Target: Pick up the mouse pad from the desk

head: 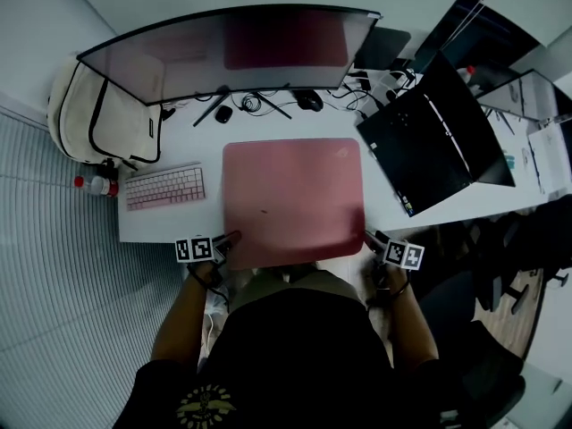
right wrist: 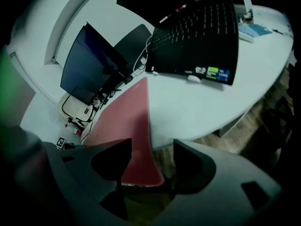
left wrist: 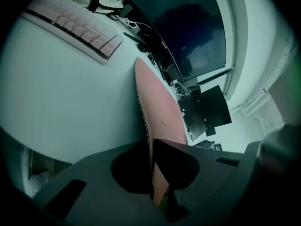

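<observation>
The pink mouse pad point(head: 293, 199) lies flat on the white desk point(head: 156, 223), its near edge overhanging the front of the desk. My left gripper point(head: 231, 239) is at the pad's near left corner and is shut on its edge. In the left gripper view the pad point(left wrist: 160, 112) runs edge-on out of the closed jaws of that gripper point(left wrist: 151, 147). My right gripper point(head: 371, 238) is at the near right corner. In the right gripper view the pad's corner point(right wrist: 127, 121) sits between the wide-apart jaws of the right gripper point(right wrist: 151, 147), which do not press on it.
A curved monitor point(head: 232, 52) stands behind the pad, with cables at its foot. A pink keyboard point(head: 165, 187) lies to the left, and beyond it a cream backpack point(head: 98, 110) and a bottle point(head: 94, 184). An open black laptop point(head: 438, 141) sits to the right.
</observation>
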The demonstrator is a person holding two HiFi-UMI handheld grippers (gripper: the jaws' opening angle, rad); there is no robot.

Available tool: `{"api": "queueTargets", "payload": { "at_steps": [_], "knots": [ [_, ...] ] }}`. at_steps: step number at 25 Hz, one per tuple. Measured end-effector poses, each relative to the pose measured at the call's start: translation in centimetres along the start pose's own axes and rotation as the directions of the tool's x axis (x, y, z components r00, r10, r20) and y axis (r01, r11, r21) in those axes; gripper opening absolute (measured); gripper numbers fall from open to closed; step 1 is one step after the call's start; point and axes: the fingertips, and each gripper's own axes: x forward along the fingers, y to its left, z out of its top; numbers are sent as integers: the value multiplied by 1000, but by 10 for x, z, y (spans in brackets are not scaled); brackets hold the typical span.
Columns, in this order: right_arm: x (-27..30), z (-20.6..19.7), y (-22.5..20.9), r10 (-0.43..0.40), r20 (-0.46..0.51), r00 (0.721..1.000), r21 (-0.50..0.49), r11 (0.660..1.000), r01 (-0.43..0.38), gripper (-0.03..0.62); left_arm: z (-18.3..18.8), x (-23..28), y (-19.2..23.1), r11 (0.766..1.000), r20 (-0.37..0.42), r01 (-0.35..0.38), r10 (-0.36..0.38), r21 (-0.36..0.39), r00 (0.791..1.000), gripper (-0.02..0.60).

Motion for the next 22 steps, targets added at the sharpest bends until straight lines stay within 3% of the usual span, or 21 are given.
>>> {"api": "queueTargets", "payload": {
  "at_steps": [5,9,13,14,17,19,22],
  "knots": [
    [10,-33,-12,50,-33,998,4,999,-50,301,-5,3,8,999,-18,-36,37,24,999,21],
    [32,-44,4,170,-68,983,-18,985,-171,301,-5,5,8,997,-31,-55,56,59,998,21],
    [34,-45,33,285,-129,950,-88,951,-297,299,-6,5,6,991,-37,-80,85,111,996,21],
    [28,-43,39,312,-140,940,-102,939,-327,293,-6,5,7,988,-40,-89,95,128,995,21],
    [8,-31,51,395,-134,909,-110,906,-409,193,-7,4,6,981,-48,-104,114,161,992,21],
    [7,-23,55,425,-139,894,-104,892,-440,187,-7,3,5,978,-49,-110,120,177,992,21],
    [24,-17,51,401,-180,898,-127,896,-425,189,-8,4,5,973,-48,-116,128,200,991,21]
  ]
}}
